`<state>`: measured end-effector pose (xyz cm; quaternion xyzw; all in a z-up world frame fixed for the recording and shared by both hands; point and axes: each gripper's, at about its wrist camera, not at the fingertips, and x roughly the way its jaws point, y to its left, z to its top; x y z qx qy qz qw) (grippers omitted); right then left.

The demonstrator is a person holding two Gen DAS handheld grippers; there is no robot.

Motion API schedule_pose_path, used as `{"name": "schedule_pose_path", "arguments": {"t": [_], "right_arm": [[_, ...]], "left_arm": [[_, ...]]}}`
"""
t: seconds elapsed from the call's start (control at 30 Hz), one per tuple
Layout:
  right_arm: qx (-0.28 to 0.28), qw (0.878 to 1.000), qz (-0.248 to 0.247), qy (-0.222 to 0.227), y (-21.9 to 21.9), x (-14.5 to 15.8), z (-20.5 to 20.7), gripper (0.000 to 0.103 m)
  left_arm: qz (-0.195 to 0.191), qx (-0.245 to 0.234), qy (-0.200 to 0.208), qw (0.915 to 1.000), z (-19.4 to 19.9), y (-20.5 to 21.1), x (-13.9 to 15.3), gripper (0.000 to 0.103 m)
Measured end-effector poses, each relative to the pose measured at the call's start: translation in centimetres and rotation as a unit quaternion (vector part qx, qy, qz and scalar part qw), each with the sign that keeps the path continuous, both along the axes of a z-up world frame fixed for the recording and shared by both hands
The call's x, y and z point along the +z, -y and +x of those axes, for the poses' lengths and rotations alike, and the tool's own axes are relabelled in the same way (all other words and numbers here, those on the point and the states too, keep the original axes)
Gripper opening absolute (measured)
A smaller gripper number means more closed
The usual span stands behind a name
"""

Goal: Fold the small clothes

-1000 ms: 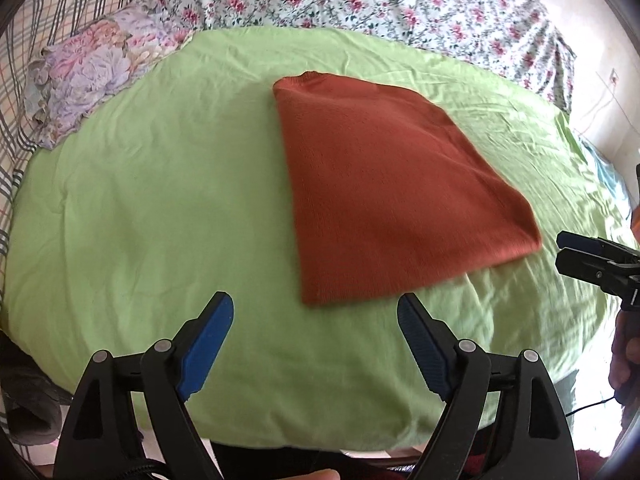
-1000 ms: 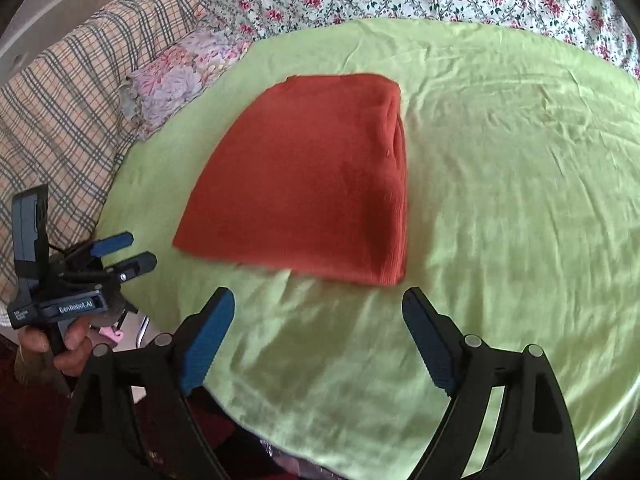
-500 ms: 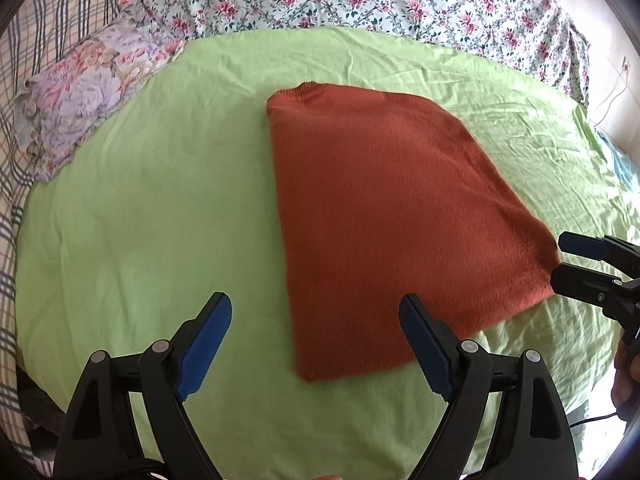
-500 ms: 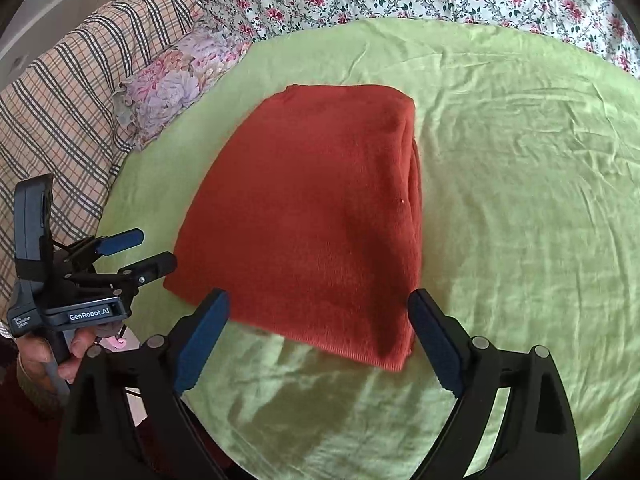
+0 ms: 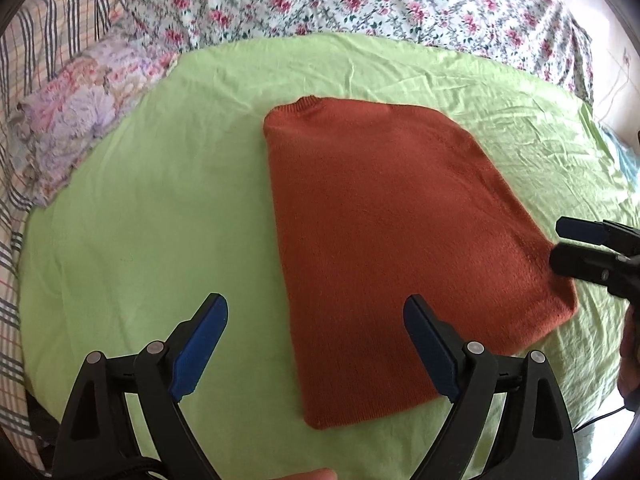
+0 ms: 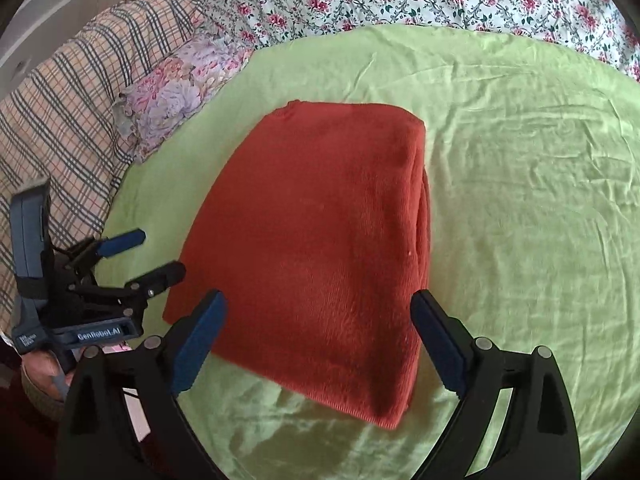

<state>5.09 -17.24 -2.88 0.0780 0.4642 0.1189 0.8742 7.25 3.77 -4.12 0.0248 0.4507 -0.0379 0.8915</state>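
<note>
A rust-red knit sweater (image 5: 392,232) lies folded flat on a green sheet (image 5: 160,216); it also shows in the right wrist view (image 6: 320,248), with stacked folded layers along its right edge. My left gripper (image 5: 316,344) is open and empty, hovering over the sweater's near left corner; it also shows in the right wrist view (image 6: 156,256). My right gripper (image 6: 320,344) is open and empty over the sweater's near right corner; it also shows in the left wrist view (image 5: 560,244) at the sweater's right edge.
The green sheet (image 6: 520,200) covers a bed. A floral bedspread (image 5: 360,4) lies behind it. A floral pillow (image 5: 80,120) and a plaid blanket (image 6: 60,100) lie at the left. The bed's near edge runs just under both grippers.
Both grippers have moved forward and closer to the sweater, from the bed's edge to over its near corners. Both stay open. The sweater has not moved.
</note>
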Motion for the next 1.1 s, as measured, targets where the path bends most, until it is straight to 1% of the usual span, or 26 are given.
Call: {"name": "schedule_pose_path", "arguments": {"t": [0.13, 0.23, 0.3, 0.33, 0.37, 0.4, 0.43, 0.47, 0.5, 0.53, 0.57, 0.63, 0.67, 0.7, 0.73, 0.8, 0.83, 0.9, 1.0, 1.1], "right_arm": [[-0.015, 1.0, 0.012, 0.004, 1.9, -0.1, 2.6, 0.093], [-0.027, 0.999, 0.022, 0.01, 3.0, -0.3, 4.5, 0.093], [-0.038, 0.999, 0.029, 0.013, 3.7, -0.6, 6.2, 0.082], [-0.047, 0.998, 0.036, 0.008, 4.1, -0.9, 7.2, 0.071], [-0.054, 0.998, 0.045, 0.004, 4.5, -1.3, 8.0, 0.067], [-0.061, 0.997, 0.053, 0.0, 4.9, -1.8, 8.9, 0.067], [-0.066, 0.996, 0.058, -0.005, 5.2, -2.2, 9.7, 0.063], [-0.079, 0.995, 0.063, -0.02, 5.7, -3.3, 10.8, 0.035], [-0.085, 0.994, 0.067, -0.032, 6.0, -4.0, 11.3, 0.01], [-0.09, 0.992, 0.078, -0.04, 6.3, -4.4, 11.9, 0.012], [-0.091, 0.992, 0.087, -0.025, 6.5, -3.7, 11.8, 0.011], [-0.083, 0.994, 0.065, 0.007, 6.0, -2.0, 11.4, 0.01], [-0.079, 0.995, 0.052, 0.013, 5.6, -1.6, 11.3, 0.01], [-0.076, 0.996, 0.039, 0.007, 5.5, -2.0, 11.6, 0.01], [-0.075, 0.997, 0.013, -0.007, 5.2, -3.1, 12.0, 0.01], [-0.073, 0.997, 0.003, -0.03, 5.4, -5.3, 12.8, 0.01], [-0.074, 0.997, 0.002, -0.03, 5.4, -5.7, 12.8, 0.011], [-0.08, 0.996, 0.004, -0.027, 5.4, -5.2, 12.8, 0.012], [-0.081, 0.996, -0.002, -0.021, 5.1, -4.0, 12.1, 0.016], [-0.081, 0.997, -0.001, -0.009, 5.1, -2.4, 11.0, 0.018]], "left_arm": [[-0.037, 0.013, -0.017, 0.9991, 2.5, -1.8, -0.7, 0.09], [-0.07, 0.027, -0.033, 0.9967, 5.0, -3.5, -1.5, 0.09], [-0.09, 0.038, -0.044, 0.9942, 6.6, -4.5, -2.1, 0.09], [-0.1, 0.04, -0.046, 0.9931, 7.1, -4.9, -2.3, 0.09], [-0.11, 0.042, -0.047, 0.9919, 7.7, -5.3, -2.5, 0.091], [-0.113, 0.045, -0.046, 0.9915, 8.0, -5.4, -2.7, 0.091], [-0.114, 0.047, -0.046, 0.9913, 8.3, -5.5, -2.8, 0.091], [-0.113, 0.049, -0.048, 0.9912, 8.6, -5.4, -2.9, 0.091], [-0.112, 0.05, -0.045, 0.9914, 8.8, -5.3, -2.8, 0.09], [-0.106, 0.05, -0.041, 0.9923, 8.9, -5.0, -2.6, 0.09], [-0.096, 0.048, -0.037, 0.9936, 9.1, -4.6, -2.5, 0.09], [-0.075, 0.048, -0.037, 0.9953, 9.3, -4.0, -2.8, 0.09], [-0.072, 0.049, -0.042, 0.9953, 9.5, -3.7, -3.1, 0.09], [-0.073, 0.048, -0.044, 0.9952, 9.6, -3.4, -3.5, 0.09], [-0.073, 0.044, -0.041, 0.9955, 9.7, -3.3, -3.7, 0.091], [-0.069, 0.046, -0.041, 0.9957, 9.9, -3.2, -4.2, 0.094], [-0.074, 0.049, -0.044, 0.9951, 9.9, -3.4, -4.2, 0.095], [-0.077, 0.053, -0.046, 0.9945, 9.7, -3.8, -4.0, 0.095], [-0.054, 0.054, -0.034, 0.9965, 8.4, -3.4, -3.0, 0.093], [-0.028, 0.046, -0.023, 0.9983, 6.7, -2.7, -2.3, 0.093]]}}
